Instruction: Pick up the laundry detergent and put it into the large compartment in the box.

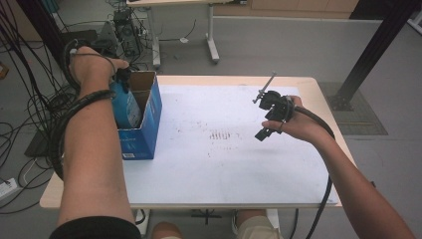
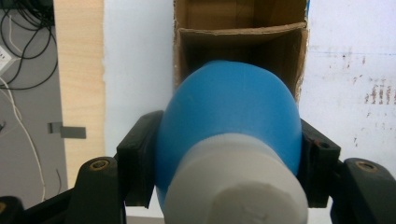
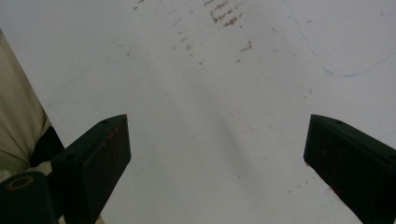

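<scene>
Blue bottle (image 2: 229, 121), white cap toward my camera, clamped in my left gripper (image 2: 229, 158) over the open cardboard box (image 1: 144, 119) at frame left | right gripper (image 3: 215, 154) spread wide, empty, above the white table (image 1: 224, 164)

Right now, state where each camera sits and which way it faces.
High view: above the person's side, facing down; both forearms, left gripper, right gripper.
Left gripper view: faces the blue bottle clamped over the cardboard box.
Right gripper view: faces the white table cover, jaws apart.
Shared: bottle, box, cover.
</scene>
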`<act>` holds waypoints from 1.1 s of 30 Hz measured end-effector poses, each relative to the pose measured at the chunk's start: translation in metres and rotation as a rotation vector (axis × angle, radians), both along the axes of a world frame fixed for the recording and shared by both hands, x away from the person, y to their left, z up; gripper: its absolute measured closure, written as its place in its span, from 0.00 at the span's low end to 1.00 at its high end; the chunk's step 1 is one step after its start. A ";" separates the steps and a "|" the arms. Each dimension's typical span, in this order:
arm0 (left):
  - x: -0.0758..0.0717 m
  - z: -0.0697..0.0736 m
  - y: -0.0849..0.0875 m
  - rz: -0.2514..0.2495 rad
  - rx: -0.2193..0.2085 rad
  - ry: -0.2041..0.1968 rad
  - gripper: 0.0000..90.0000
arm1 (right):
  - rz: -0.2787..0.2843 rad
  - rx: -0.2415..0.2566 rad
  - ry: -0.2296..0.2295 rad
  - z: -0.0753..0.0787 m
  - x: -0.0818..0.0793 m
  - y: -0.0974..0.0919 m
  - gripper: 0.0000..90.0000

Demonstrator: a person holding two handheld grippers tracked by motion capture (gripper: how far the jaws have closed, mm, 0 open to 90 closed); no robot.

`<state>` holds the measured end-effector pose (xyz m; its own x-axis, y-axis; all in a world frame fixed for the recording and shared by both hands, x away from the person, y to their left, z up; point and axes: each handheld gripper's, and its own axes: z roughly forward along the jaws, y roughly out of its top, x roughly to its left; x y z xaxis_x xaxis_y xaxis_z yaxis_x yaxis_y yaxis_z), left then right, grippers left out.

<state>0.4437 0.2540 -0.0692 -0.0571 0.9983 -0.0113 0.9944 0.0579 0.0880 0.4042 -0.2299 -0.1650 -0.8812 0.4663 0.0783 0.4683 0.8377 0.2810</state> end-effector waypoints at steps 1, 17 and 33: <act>0.001 -0.003 -0.001 0.001 0.000 0.002 0.41 | 0.000 0.000 0.000 0.000 0.000 0.000 0.08; 0.000 -0.044 -0.010 0.012 -0.004 0.008 0.41 | -0.008 0.007 0.005 -0.005 -0.001 -0.004 0.08; -0.001 -0.072 -0.015 0.013 0.002 0.018 0.41 | -0.015 0.007 0.015 -0.008 0.000 -0.006 0.08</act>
